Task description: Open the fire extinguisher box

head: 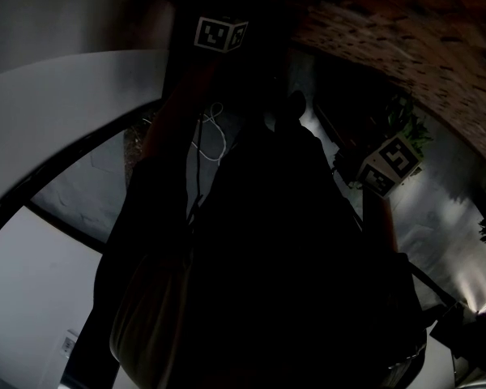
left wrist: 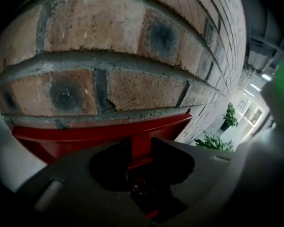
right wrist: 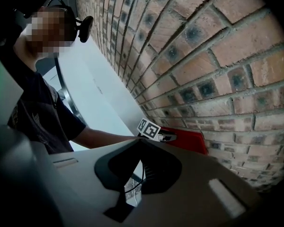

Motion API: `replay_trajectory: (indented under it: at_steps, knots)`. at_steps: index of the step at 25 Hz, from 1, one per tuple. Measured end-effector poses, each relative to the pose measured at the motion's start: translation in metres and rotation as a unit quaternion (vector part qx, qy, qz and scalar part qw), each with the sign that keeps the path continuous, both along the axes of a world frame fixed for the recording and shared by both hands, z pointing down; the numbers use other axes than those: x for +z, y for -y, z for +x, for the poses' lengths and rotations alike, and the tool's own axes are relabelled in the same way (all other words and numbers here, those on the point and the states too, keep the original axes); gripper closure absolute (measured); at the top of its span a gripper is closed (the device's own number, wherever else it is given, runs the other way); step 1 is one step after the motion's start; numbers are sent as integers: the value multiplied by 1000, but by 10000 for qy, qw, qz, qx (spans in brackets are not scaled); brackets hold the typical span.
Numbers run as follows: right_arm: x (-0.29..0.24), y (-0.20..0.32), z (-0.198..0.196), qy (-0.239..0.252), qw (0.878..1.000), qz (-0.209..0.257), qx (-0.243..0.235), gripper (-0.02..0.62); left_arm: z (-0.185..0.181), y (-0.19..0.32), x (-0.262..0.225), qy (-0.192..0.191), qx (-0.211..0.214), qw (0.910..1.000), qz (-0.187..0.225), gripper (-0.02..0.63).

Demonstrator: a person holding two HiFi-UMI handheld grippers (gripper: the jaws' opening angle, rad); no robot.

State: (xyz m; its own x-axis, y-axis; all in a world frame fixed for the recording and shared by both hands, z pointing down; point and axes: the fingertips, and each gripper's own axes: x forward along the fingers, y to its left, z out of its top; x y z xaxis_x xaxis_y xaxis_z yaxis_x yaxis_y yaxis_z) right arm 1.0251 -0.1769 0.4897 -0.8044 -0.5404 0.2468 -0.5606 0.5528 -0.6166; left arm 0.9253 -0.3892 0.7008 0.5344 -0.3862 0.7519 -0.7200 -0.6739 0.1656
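red box on the brick wall, left tongs on its tab

the fire extinguisher box point(left wrist: 85, 137) is red and sits flat against the brick wall point(left wrist: 132, 46), its top edge just under a mortar line. a narrow red tab point(left wrist: 141, 148) runs down from that edge at the front of the box. the left gripper point(left wrist: 141, 167) is angled down onto it, its two dark jaws clamped on the tab from either side.

in the right gripper view the same box point(right wrist: 188, 140) shows low on the wall, with the left gripper's marker cube point(right wrist: 148, 129) just in front of it and the person's forearm point(right wrist: 104, 137) reaching in from the left. the right gripper point(right wrist: 142, 143) hangs well back from the box, its jaw tips together with nothing held between them.

the head view is very dark; only the two marker cubes point(head: 221, 33) point(head: 391, 165) stand out, the left one higher and close to the bricks. potted plants point(left wrist: 229, 116) stand further along the wall.
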Motion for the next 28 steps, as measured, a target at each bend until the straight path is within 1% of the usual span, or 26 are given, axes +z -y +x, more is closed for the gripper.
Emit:
replay_trajectory:
  at_steps: [4, 12, 20, 25, 28]
  knots:
    - [1, -1, -3, -66, 10000, -11, -9, 595, 3, 3, 4, -25, -127, 9997, -205, 471]
    - [-1, -6, 0, -91, 9999, -12, 86, 595, 1, -2, -5, -109, -178, 9997, -99, 471]
    - [-1, -11, -10, -41, 10000, 43, -22, 595, -6, -13, -11, -110, -92, 9999, -70, 471]
    - [0, -9, -10, -119, 9998, 146, -16, 595, -2, -20, -28, -339, -38, 9994, 39, 471]
    - [0, -7, -14, -120, 9998, 133, -48, 595, 6, -21, -51, -631, -19, 9979, 160, 471]
